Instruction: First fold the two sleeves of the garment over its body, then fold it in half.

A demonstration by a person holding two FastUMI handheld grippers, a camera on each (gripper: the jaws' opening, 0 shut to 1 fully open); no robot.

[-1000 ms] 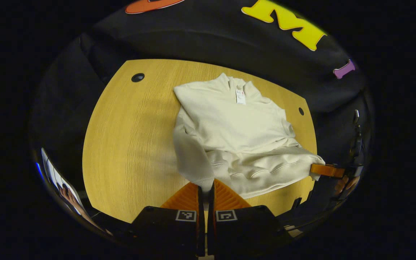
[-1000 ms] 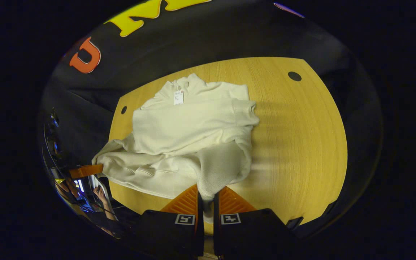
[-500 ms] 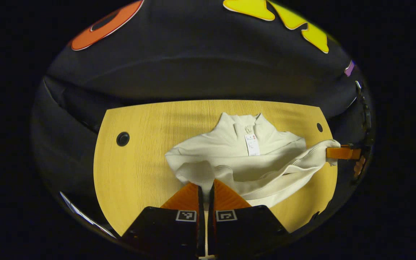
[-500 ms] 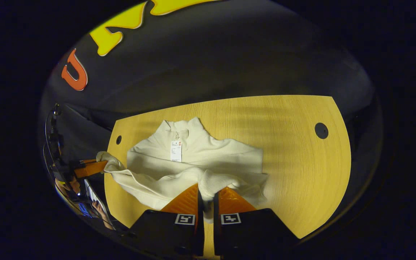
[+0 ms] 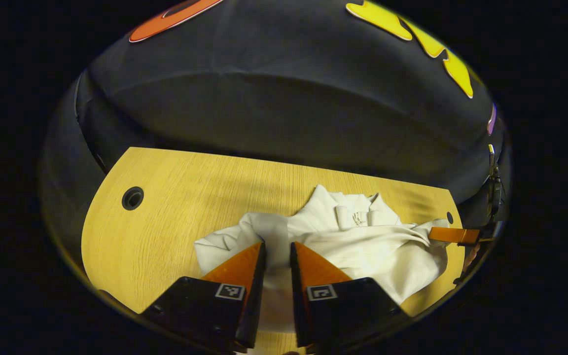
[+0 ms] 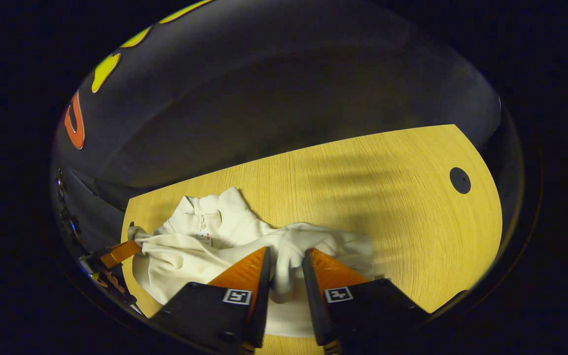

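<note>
The cream garment (image 5: pixel 363 246) lay bunched on the wooden table (image 5: pixel 175 217), doubled over itself — its near edge had been carried up against the collar (image 5: pixel 358 209), so the fold in half looked all but made. The sleeves could not be picked out apart from the body; they seemed tucked under the top layer, though the pictures did not settle that. What seemed left, as a judgement, was to let go, draw both tools back and perhaps smooth the lumpy top layer, which sat in ridges rather than flat.

The left gripper (image 5: pixel 278 254) stood just short of the collar with its jaws a narrow way apart and cloth lying between them; whether the fingers pressed on that cloth I could not tell. The right gripper (image 6: pixel 286 261) was to the collar's right in its own view, jaws likewise narrowly parted with a bunched corner of fabric between them, its grip equally unclear.

The garment was pale and thick-looking, with a stand-up collar at the far side, a small tag (image 6: pixel 204 238) below the collar — and soft, heavy wrinkles throughout.
</note>
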